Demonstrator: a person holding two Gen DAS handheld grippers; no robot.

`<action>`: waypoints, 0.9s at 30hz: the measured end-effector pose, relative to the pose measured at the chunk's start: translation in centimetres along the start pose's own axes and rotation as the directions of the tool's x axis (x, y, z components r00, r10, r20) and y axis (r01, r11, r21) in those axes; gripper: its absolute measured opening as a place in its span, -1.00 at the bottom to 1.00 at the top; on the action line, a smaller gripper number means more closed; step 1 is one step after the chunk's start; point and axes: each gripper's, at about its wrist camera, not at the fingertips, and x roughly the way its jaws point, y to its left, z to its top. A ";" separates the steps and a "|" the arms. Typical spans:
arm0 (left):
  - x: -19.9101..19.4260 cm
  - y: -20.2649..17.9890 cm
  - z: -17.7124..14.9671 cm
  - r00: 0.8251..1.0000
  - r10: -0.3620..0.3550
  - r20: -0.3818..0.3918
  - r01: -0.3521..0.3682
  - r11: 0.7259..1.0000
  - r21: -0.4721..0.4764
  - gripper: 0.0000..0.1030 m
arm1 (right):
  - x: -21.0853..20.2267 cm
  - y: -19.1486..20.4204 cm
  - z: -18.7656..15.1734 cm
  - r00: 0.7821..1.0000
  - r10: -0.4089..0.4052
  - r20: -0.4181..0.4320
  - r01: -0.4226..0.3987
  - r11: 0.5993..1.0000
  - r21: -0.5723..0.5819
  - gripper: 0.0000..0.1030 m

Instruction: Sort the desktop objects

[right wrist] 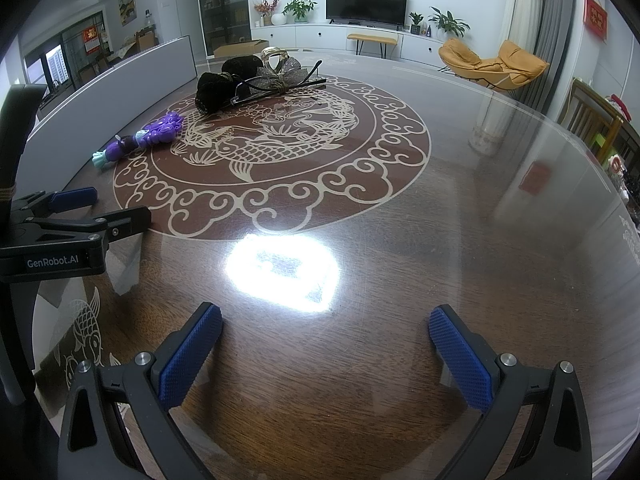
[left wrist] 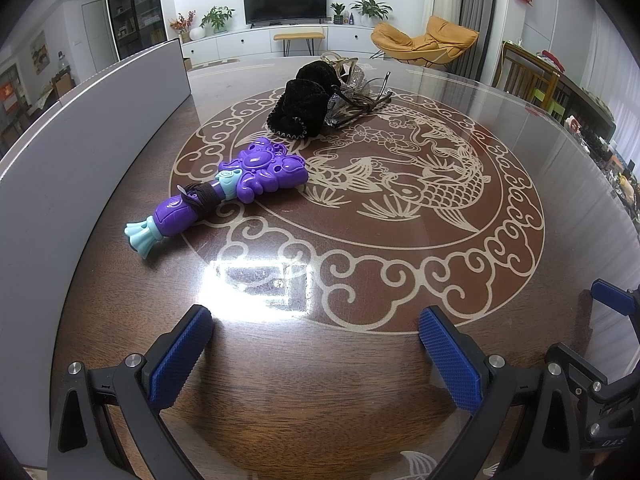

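Purple toy (left wrist: 224,188): a purple plastic piece with pale turquoise ends is seen lying flat on the table, at about ten o'clock from the left gripper; a dark band is wound round its narrow neck
Black pouch (left wrist: 302,100): a dark, fuzzy fabric bundle is set further off, at about twelve o'clock in the left wrist view, well apart from the purple toy
Spectacles (right wrist: 276,82): dark-framed glasses are laid against the black pouch, on its three o'clock side, with one arm raised
Silver bow (right wrist: 286,68): a glittery mesh ribbon is tangled with the spectacles; the exact contact cannot be made out
Left gripper (left wrist: 316,344): the blue ribbed pads are held wide apart above bare tabletop and nothing is gripped; it is also seen from the side at nine o'clock in the right wrist view (right wrist: 116,210)
Right gripper (right wrist: 326,344): the fingers are spread wide and nothing is held between them; a bright ceiling-light reflection lies just ahead at twelve o'clock
Table (left wrist: 400,280): a dark wooden top under glass is shown, with a cream carp and cloud medallion at its centre
Grey panel (left wrist: 80,140): a pale upright board is stood along the table edge from nine to eleven o'clock, just beside the purple toy
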 end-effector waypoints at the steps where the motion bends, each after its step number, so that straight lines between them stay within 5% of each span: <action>1: 0.0 0.0 0.0 1.000 0.000 0.000 0.000 1.000 0.000 1.00 | 0.0 0.0 0.0 1.000 0.000 0.000 0.000 1.000 0.000 1.00; 19: 0.0 0.1 0.0 0.999 -0.015 -0.038 0.016 1.000 0.023 1.00 | 0.0 0.0 0.0 1.000 0.001 0.000 -0.001 1.000 -0.001 1.00; 27: -4.2 3.2 -5.9 0.999 -0.042 -0.030 0.044 0.997 0.062 1.00 | 0.0 0.0 0.0 1.000 0.001 0.000 -0.001 1.000 -0.001 1.00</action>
